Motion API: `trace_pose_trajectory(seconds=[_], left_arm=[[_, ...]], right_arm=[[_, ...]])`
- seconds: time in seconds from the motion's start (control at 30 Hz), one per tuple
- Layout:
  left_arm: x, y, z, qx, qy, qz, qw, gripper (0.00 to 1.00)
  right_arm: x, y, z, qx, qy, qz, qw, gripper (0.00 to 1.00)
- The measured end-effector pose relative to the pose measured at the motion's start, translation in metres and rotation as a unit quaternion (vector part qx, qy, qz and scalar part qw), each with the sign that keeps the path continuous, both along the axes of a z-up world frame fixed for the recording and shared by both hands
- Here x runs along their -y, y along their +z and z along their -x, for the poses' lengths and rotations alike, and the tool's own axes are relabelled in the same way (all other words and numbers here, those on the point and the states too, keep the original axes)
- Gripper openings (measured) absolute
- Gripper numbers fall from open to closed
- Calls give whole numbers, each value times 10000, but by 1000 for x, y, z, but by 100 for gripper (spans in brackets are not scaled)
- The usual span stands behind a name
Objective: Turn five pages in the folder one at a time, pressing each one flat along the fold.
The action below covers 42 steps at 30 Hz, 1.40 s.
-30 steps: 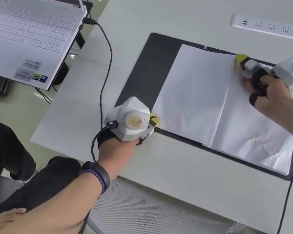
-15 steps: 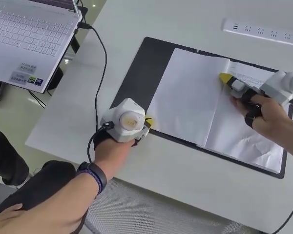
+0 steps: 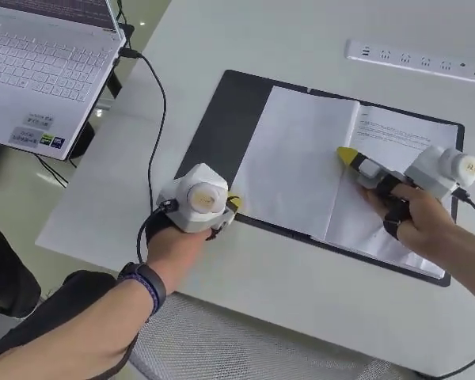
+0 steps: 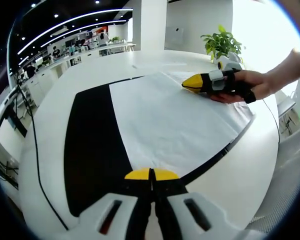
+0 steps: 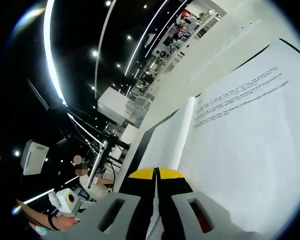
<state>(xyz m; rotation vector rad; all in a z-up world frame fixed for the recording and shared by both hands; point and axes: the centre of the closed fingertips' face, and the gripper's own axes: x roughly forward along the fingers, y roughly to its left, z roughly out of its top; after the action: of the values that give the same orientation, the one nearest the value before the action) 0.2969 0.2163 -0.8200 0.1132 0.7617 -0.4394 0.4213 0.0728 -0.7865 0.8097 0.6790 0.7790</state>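
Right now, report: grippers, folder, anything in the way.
Left gripper shut, at near edge of folder. Right gripper shut, tip on page by the fold. Cable lies left of folder, apart.

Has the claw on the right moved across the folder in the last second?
Yes. The right claw has come from the far right corner of the folder inward toward its middle fold, and nearer the person.
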Motion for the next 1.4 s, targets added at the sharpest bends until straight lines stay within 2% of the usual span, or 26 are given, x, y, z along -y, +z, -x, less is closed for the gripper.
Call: trace_pose_trajectory(seconds=[0.1,0.33,0.53,1.1,1.4], left_arm=[[0,0,0,-8,81,56,10000,0],[0,0,0,-9,84,64,9999,0],[0,0,1,-1,97,89,9999,0],[0,0,1,7,43,66,10000,0],[0,0,1,1,5,49,10000,0]], right_arm=[[1,0,13,-17,13,-41,10000,0],[-10,11,62,-25,264,-78,9996,0],[-14,8,86,-29,553,55,9984,0],[-14,0,136,-173,821,111,9964,0],[-6,-12,143,-281,858,127,9958,0]])
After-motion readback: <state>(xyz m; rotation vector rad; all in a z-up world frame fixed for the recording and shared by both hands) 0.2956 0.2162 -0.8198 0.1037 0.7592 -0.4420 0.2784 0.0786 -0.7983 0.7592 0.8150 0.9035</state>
